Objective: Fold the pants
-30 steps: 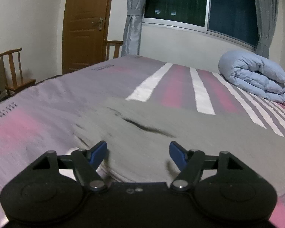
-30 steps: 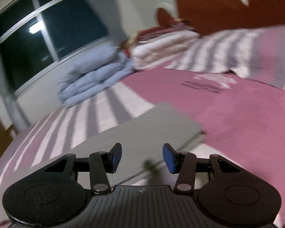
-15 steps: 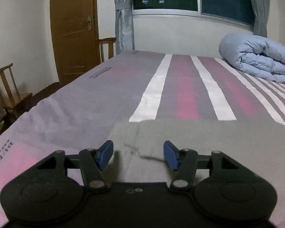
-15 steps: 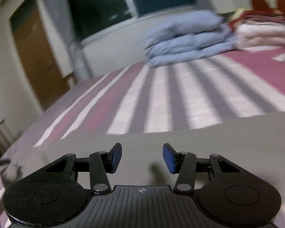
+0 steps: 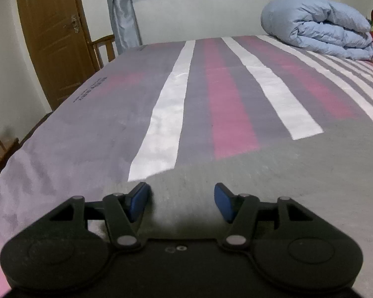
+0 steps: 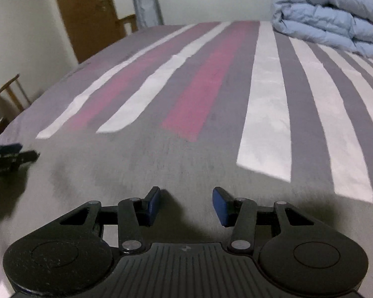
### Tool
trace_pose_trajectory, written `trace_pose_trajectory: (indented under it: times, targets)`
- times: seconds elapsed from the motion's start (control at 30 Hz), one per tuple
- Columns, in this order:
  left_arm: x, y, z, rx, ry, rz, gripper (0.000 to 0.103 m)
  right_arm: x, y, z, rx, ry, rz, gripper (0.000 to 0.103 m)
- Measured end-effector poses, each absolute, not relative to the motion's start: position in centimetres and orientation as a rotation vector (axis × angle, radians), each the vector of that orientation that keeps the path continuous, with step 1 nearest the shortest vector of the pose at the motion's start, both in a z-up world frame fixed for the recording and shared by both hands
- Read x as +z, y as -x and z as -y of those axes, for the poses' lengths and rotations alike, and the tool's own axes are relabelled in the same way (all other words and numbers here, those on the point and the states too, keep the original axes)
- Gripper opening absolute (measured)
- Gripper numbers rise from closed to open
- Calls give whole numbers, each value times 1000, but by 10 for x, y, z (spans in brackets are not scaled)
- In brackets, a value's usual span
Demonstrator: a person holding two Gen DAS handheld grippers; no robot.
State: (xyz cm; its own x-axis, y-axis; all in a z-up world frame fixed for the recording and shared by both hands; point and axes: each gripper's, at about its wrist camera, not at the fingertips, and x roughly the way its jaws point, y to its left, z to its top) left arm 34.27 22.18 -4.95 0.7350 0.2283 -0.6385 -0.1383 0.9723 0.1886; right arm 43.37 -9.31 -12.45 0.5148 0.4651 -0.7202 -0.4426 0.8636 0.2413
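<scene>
The grey pants (image 5: pixel 273 173) lie flat across the near part of the striped bed, and show in the right wrist view (image 6: pixel 149 164) too. My left gripper (image 5: pixel 181 202) is open and empty, low over the pants near their left far edge. My right gripper (image 6: pixel 185 204) is open and empty, low over the pants further right. The left gripper's tip (image 6: pixel 10 157) shows at the left edge of the right wrist view, resting on the grey cloth.
The bed sheet (image 5: pixel 223 94) has grey, pink and white stripes. A folded light blue duvet (image 5: pixel 318 27) lies at the far right. A brown door (image 5: pixel 52 39) and wooden chairs (image 5: pixel 104 47) stand left of the bed, below a curtained window.
Both grippers have swung to face the far side of the bed and dropped lower over the pants. The right gripper turned left, away from the pillows. Both stay open.
</scene>
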Motion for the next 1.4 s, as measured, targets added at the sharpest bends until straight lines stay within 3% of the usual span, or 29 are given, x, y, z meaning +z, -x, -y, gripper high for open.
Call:
trace_pose_trajectory:
  times: [0.3, 0.5, 0.8, 0.93, 1.27, 1.4]
  targets:
    - [-56, -353, -225, 253, -131, -679, 51, -122, -439, 92, 514, 5, -838, 48]
    - [-31, -285, -223, 226, -61, -615, 53, -81, -370, 147, 562, -81, -728, 48]
    - [-22, -184, -204, 248, 161, -607, 50, -73, -267, 266, 393, -119, -608, 48]
    - [-21, -173, -206, 277, 254, -594, 41, -70, -239, 316, 269, -135, -565, 48]
    - [-45, -185, -242, 299, 506, -649, 33, -63, -206, 400, 94, -271, -527, 48]
    - [-41, -187, -254, 303, 544, -610, 16, -68, -202, 413, 61, -324, -536, 48]
